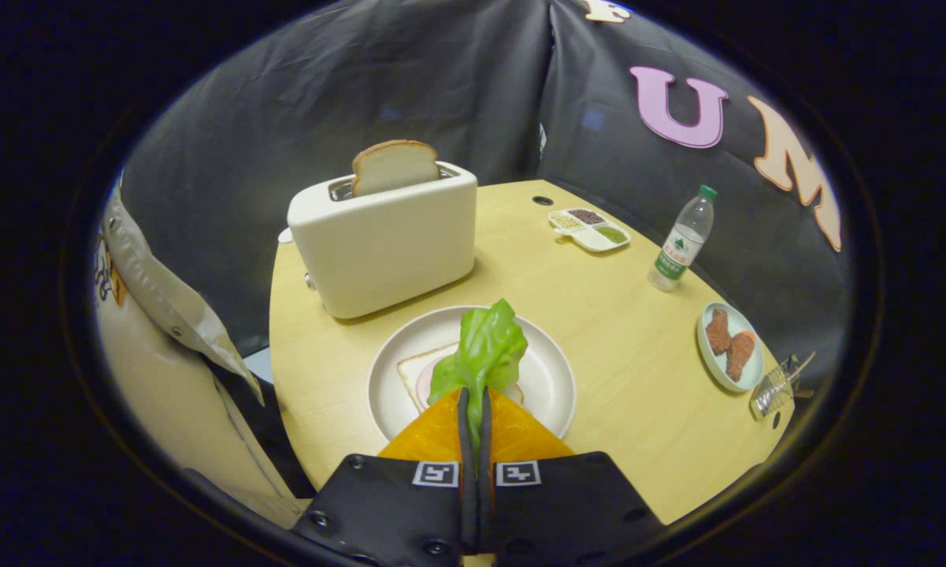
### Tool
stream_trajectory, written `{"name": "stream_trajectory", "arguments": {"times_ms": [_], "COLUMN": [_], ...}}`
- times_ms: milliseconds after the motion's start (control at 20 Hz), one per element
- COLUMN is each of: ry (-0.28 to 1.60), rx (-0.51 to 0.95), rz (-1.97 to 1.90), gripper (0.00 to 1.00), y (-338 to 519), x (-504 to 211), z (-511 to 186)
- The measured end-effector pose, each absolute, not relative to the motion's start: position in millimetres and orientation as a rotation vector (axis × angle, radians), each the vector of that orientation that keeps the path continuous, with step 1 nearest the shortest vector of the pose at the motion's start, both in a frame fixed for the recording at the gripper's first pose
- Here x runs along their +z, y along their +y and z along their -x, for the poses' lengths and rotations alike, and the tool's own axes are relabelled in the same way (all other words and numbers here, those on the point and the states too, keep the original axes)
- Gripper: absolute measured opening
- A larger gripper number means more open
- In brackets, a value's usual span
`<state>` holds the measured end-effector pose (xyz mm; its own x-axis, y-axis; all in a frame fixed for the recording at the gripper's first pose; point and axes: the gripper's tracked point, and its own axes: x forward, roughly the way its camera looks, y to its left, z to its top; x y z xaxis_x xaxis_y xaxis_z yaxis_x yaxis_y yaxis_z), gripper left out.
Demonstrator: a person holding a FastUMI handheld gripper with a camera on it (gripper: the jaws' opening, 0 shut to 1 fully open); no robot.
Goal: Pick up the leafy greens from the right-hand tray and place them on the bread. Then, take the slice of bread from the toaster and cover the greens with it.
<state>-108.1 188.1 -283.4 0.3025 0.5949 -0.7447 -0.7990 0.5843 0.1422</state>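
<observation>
My gripper (473, 398) is shut on the leafy greens (484, 350), which stick up from between the fingertips. The greens hang over a slice of bread (419, 366) with a pink slice on it, lying on a round white plate (547, 378) just ahead of the fingers. Beyond the plate stands a white toaster (386, 240) with a second bread slice (394, 165) poking up out of its slot.
A small divided tray (591, 228) with seasonings sits far back right, with a water bottle (681, 240) beside it. A dish (728, 346) holding brown meat pieces and a wire utensil (776, 387) lie at the right table edge. A person's sleeve (157, 315) is at the left.
</observation>
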Motion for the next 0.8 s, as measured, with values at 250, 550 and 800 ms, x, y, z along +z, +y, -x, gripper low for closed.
{"name": "stream_trajectory", "arguments": {"times_ms": [250, 550, 800], "ry": [0.867, 0.908, 0.949], "rx": [0.970, 1.011, 0.984], "rz": [0.272, 0.279, 0.318], "gripper": [0.03, 0.07, 0.18], "y": [207, 224, 221], "x": [-292, -306, -326], "z": [110, 120, 114]}}
